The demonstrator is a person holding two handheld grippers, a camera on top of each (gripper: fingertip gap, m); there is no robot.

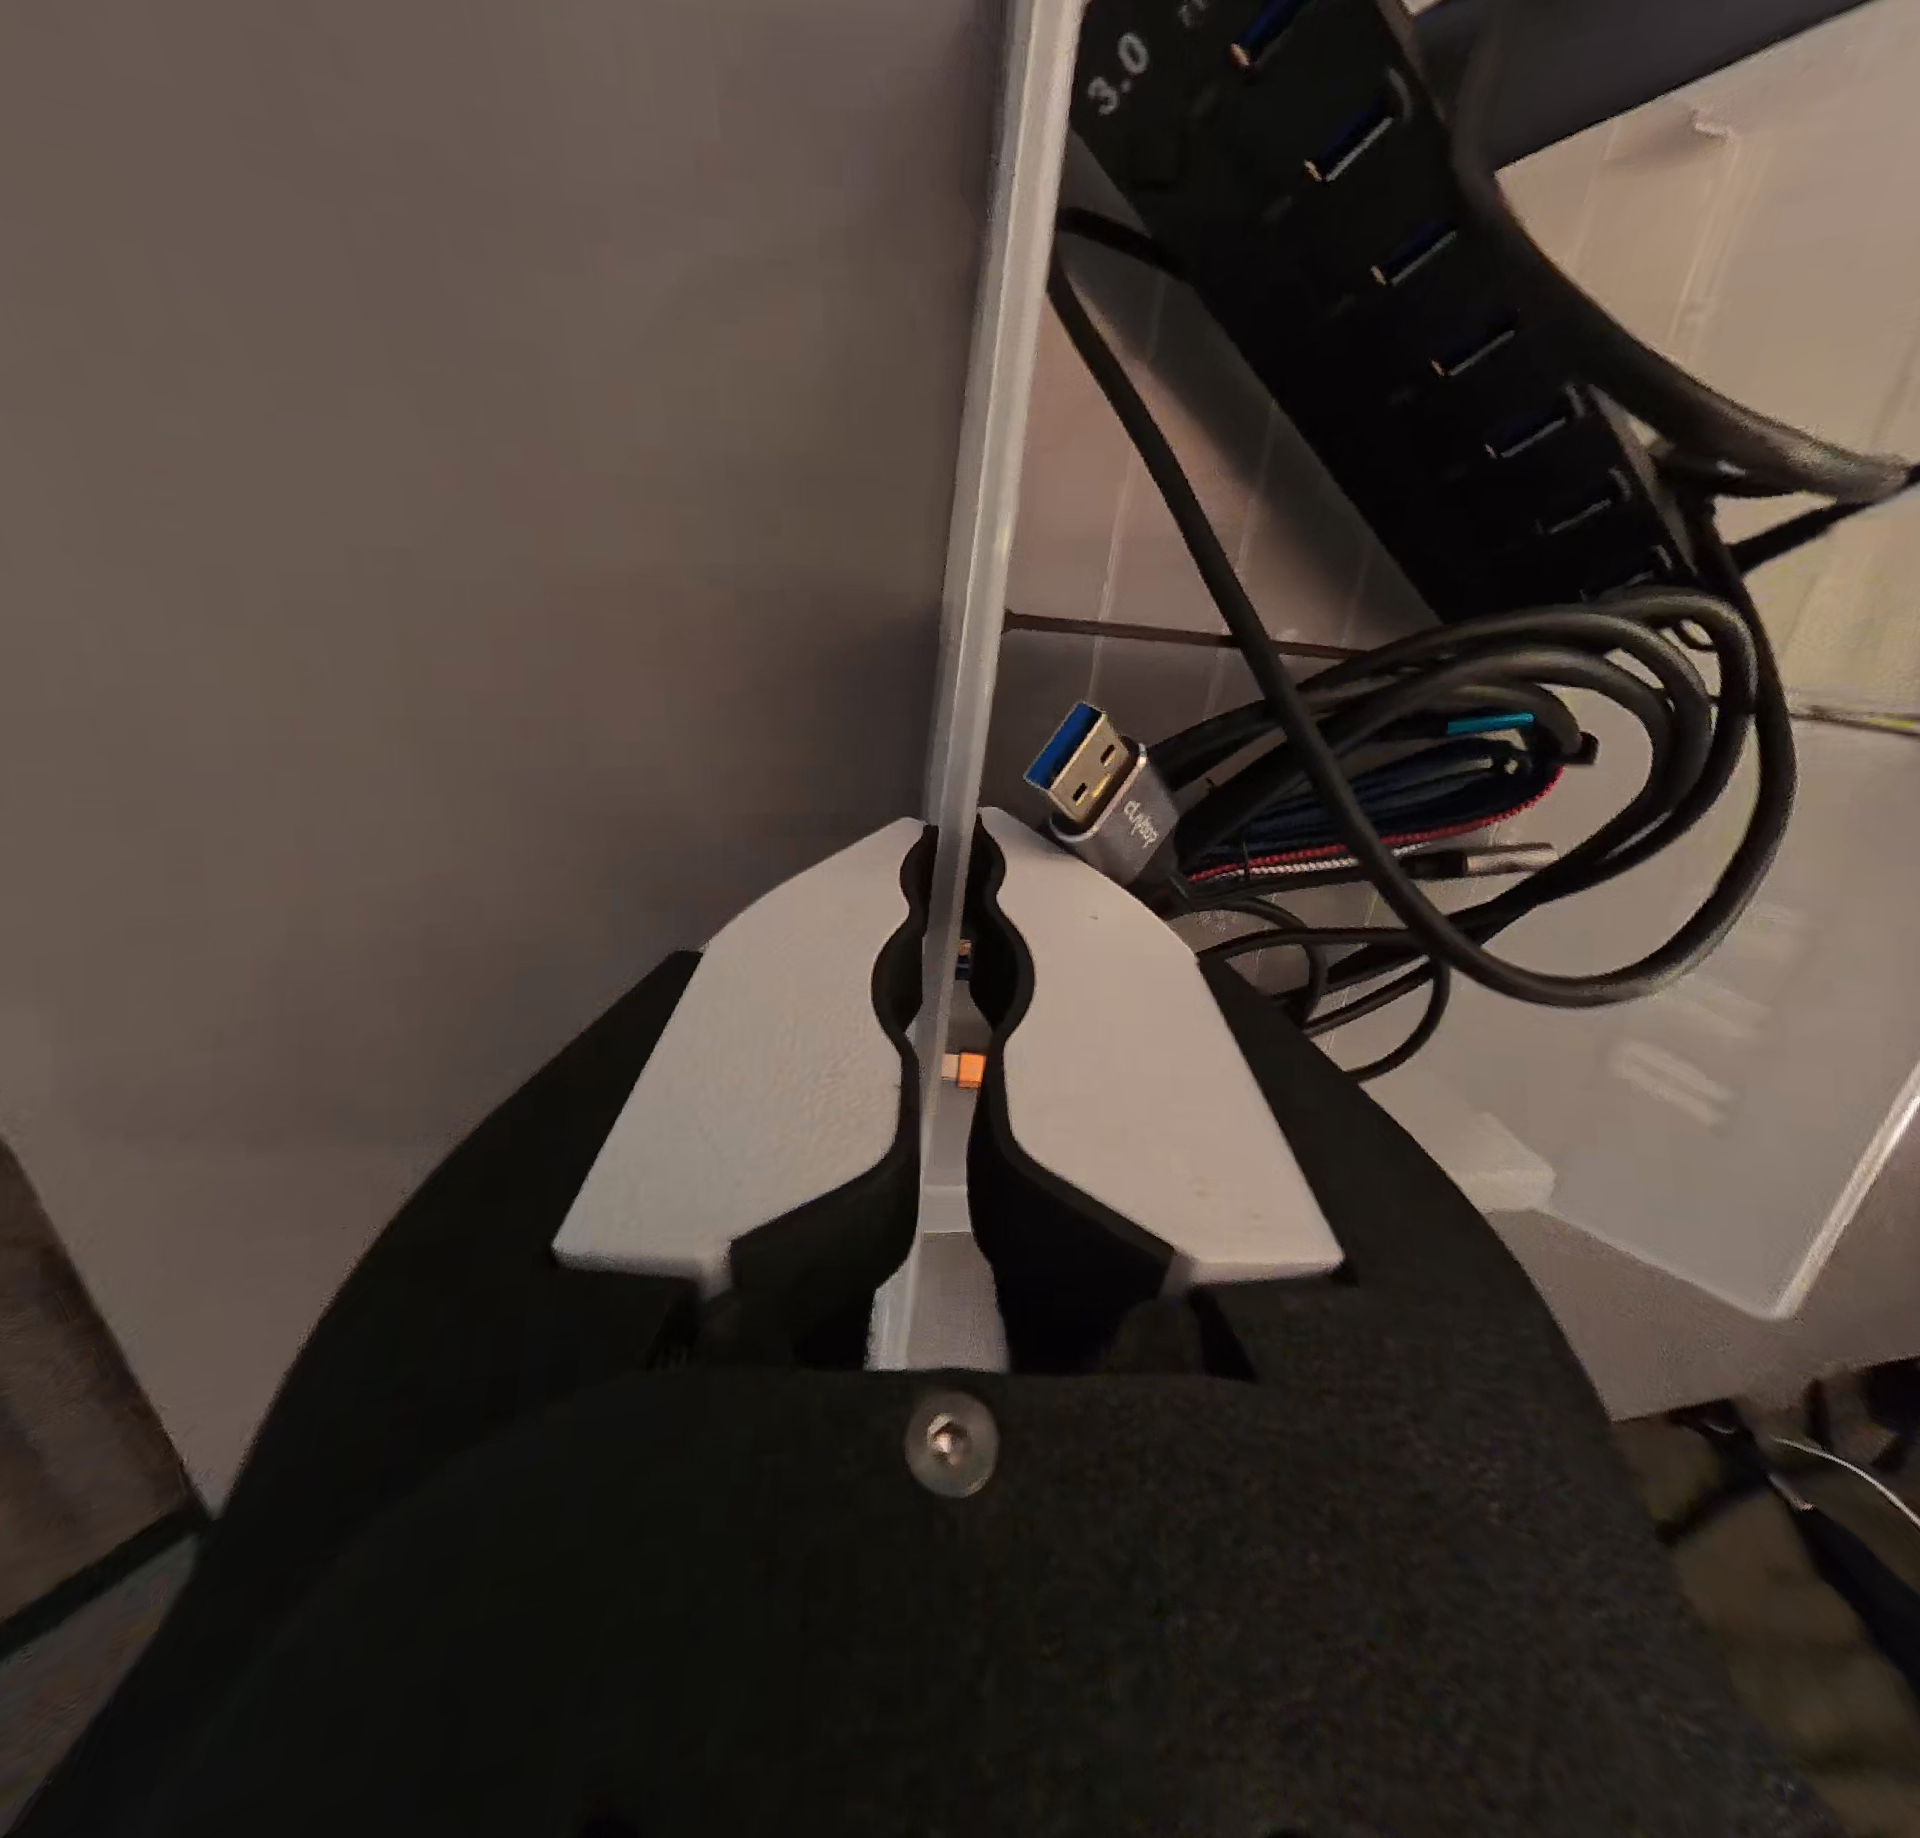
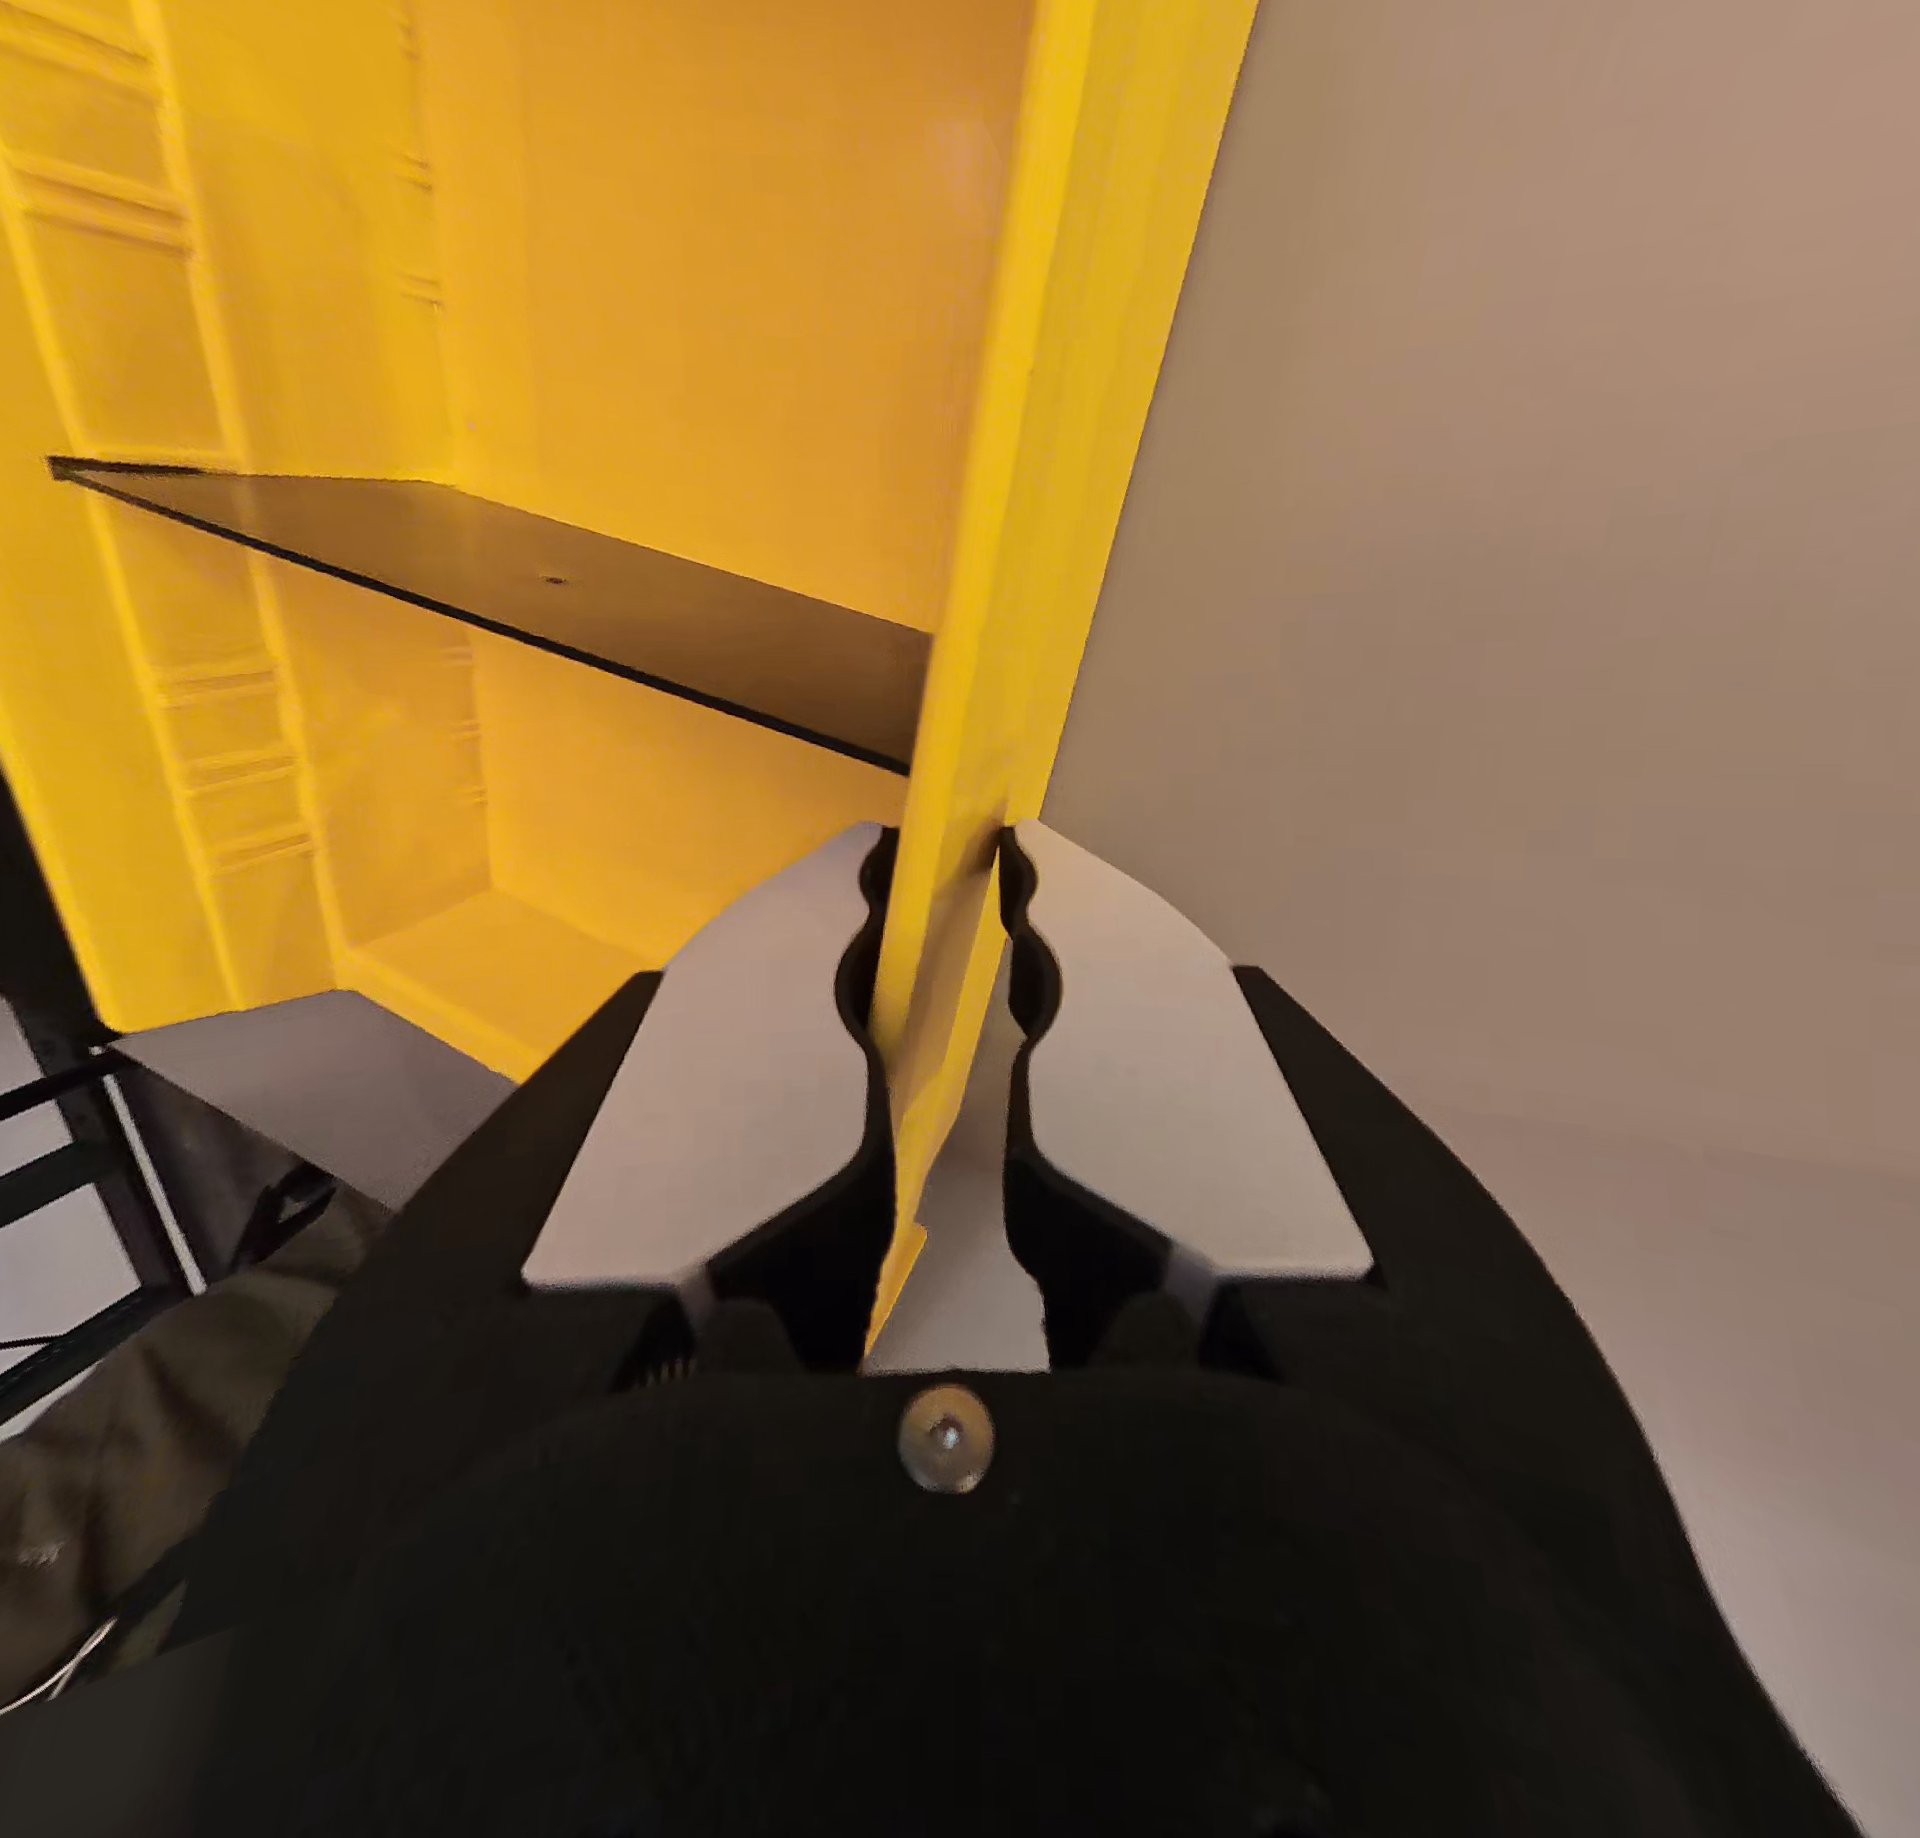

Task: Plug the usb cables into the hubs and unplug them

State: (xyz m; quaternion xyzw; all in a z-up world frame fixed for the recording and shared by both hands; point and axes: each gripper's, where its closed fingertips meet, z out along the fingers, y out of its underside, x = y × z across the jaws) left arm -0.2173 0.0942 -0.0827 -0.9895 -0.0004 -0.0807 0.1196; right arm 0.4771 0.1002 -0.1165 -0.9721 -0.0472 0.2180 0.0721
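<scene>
My left gripper (image 1: pixel 952 834) is shut on the thin edge of a clear plastic wall (image 1: pixel 1006 354) that runs up between its fingers. Right of that wall, inside the clear box, a black USB hub (image 1: pixel 1351 230) with several blue ports leans at the top right. A loose silver USB plug with a blue insert (image 1: pixel 1089 782) lies just right of my fingertips, at the end of a bundle of dark cables (image 1: pixel 1475 749). My right gripper (image 2: pixel 940 838) is shut on the side wall of a yellow bin (image 2: pixel 1049 438). No hub or cable shows in the right wrist view.
A black divider plate (image 2: pixel 582 583) crosses the inside of the yellow bin. A plain beige wall (image 2: pixel 1558 541) lies right of it. The same plain surface (image 1: pixel 468 438) fills the left of the left wrist view. A clear panel corner (image 1: pixel 1714 1165) sticks out at the lower right. Across from one pair of fingers to the other is roughly 70 centimetres.
</scene>
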